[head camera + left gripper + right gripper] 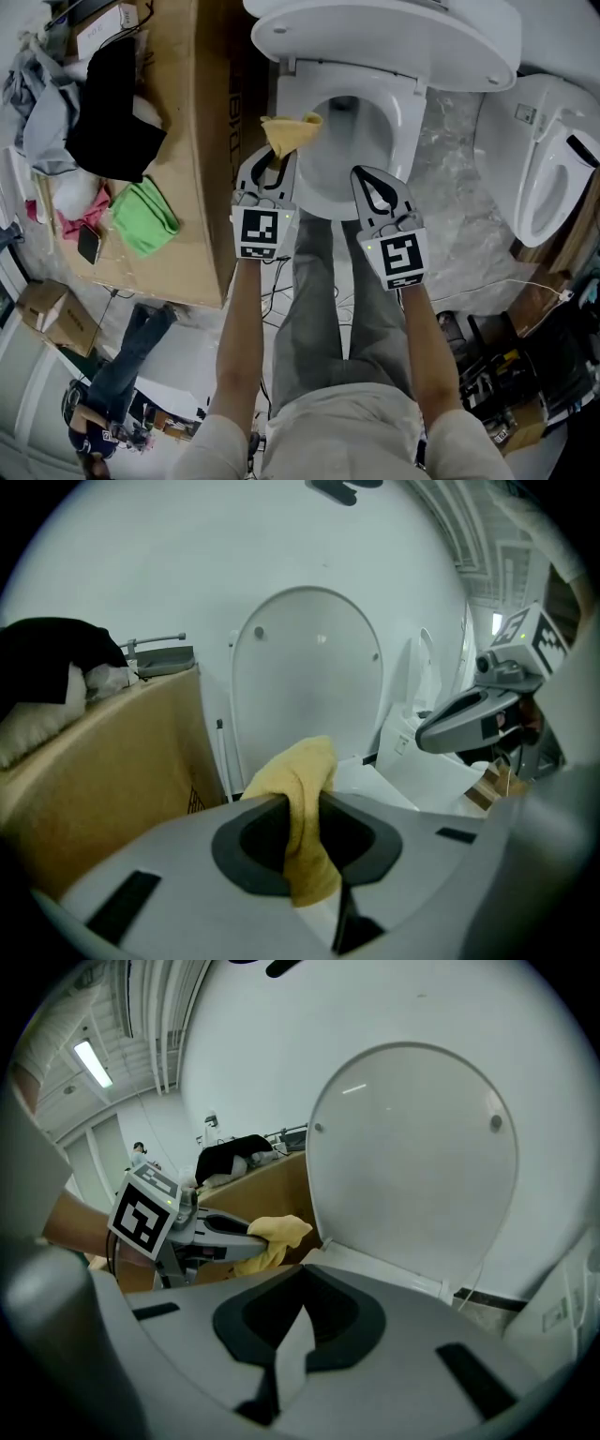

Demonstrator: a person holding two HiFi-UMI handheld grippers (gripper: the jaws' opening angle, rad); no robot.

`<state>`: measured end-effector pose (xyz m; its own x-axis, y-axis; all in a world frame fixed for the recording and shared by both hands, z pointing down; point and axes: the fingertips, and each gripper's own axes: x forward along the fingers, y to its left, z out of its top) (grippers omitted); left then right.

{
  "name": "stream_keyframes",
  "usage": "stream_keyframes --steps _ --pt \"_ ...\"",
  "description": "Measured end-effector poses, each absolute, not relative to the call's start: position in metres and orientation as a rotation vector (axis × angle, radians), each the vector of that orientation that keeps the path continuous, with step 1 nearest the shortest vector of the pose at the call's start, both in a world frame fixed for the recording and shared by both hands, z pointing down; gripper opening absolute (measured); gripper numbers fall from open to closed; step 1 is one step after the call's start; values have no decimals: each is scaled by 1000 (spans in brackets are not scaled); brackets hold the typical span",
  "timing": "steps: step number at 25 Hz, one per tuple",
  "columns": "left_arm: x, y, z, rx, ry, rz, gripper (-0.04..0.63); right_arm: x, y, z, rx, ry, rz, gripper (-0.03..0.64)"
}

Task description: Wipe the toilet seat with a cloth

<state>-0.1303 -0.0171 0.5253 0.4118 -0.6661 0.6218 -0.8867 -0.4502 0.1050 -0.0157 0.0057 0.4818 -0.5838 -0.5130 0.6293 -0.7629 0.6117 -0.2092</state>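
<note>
A white toilet (398,103) stands ahead with its lid (394,37) raised; the lid fills the left gripper view (305,667) and the right gripper view (412,1157). My left gripper (275,159) is shut on a yellow cloth (292,131), which hangs over the left edge of the seat ring. The cloth (302,789) drapes between that gripper's jaws (307,850). My right gripper (364,173) hovers over the seat's front rim, shut and holding nothing (291,1335). From the right gripper view the left gripper (225,1227) and the cloth (277,1232) show at the left.
A large cardboard box (202,141) stands just left of the toilet, with a black garment (112,103), a green cloth (143,216) and a phone (89,244) on it. A second toilet (553,178) stands at right on plastic sheeting (450,159). A person (122,375) stands lower left.
</note>
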Motion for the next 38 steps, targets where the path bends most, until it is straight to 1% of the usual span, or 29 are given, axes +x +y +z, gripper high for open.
stream_keyframes --steps 17,29,38 --pt "-136 -26 619 2246 -1207 810 83 -19 8 549 1013 -2257 661 6" --pt "-140 -12 676 2282 -1021 989 83 -22 29 566 1047 -2231 705 6" --pt "-141 1 681 2278 -966 990 83 -23 36 562 1046 -2222 690 6"
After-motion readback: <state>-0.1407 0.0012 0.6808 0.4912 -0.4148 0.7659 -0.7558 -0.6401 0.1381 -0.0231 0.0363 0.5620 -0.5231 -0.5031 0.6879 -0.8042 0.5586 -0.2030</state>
